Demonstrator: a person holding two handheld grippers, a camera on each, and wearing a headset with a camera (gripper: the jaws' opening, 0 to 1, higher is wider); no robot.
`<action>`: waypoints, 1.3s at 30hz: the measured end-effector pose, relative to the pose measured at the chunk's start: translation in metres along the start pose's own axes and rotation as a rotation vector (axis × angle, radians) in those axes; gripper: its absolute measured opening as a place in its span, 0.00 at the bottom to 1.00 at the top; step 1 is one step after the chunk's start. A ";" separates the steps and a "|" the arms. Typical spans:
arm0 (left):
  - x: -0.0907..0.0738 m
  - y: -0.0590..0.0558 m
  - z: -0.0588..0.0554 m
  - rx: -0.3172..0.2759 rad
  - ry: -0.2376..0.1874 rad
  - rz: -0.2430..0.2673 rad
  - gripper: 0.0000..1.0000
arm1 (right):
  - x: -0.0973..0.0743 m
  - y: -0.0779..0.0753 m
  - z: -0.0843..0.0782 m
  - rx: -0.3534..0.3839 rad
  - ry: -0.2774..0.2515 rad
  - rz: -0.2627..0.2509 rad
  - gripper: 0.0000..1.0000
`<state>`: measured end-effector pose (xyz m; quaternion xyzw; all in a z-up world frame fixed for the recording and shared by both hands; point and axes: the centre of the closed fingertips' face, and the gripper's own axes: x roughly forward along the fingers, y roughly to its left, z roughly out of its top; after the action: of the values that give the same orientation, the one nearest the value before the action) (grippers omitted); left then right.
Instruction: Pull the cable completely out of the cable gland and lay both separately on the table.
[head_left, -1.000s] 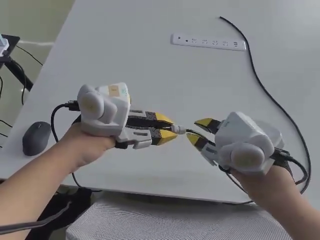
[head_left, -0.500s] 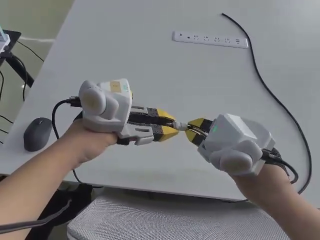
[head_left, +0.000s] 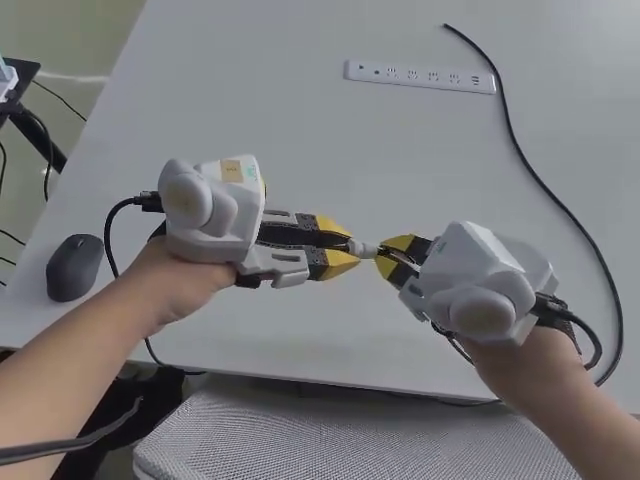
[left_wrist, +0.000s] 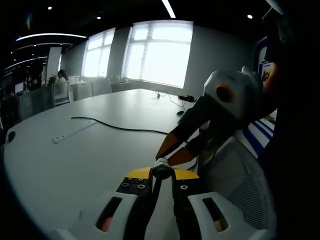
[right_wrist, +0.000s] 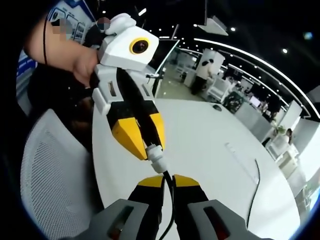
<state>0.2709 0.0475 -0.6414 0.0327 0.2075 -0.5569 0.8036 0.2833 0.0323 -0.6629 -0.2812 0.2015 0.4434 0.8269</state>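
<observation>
One dark mouse (head_left: 73, 268) lies at the left edge of the tabletop (head_left: 250, 90). There are two tongs. The left tongs (head_left: 347, 254) are pinched narrow on the one white cable gland (head_left: 366, 250), held in the air above the near edge. One thin black cable (right_wrist: 170, 189) runs from the gland into the right tongs (head_left: 393, 259), closed tight around it. One label (head_left: 232, 171) on the left housing is too small to read. Farther back lie one white power strip (head_left: 420, 77) and one loose black cord (head_left: 545, 190). One mesh chair (head_left: 300, 440) stands below.
</observation>
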 end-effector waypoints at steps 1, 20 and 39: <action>0.000 0.000 0.000 0.000 -0.001 0.001 0.15 | 0.000 -0.002 -0.002 0.020 0.003 -0.004 0.01; -0.002 0.003 0.007 0.009 -0.012 0.011 0.15 | 0.000 -0.027 -0.048 0.421 0.043 -0.045 0.01; 0.001 0.004 0.007 0.006 -0.013 0.013 0.15 | -0.002 -0.041 -0.099 0.789 0.107 -0.097 0.01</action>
<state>0.2764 0.0465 -0.6362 0.0329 0.2005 -0.5525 0.8084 0.3083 -0.0510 -0.7251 0.0263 0.3854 0.2770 0.8798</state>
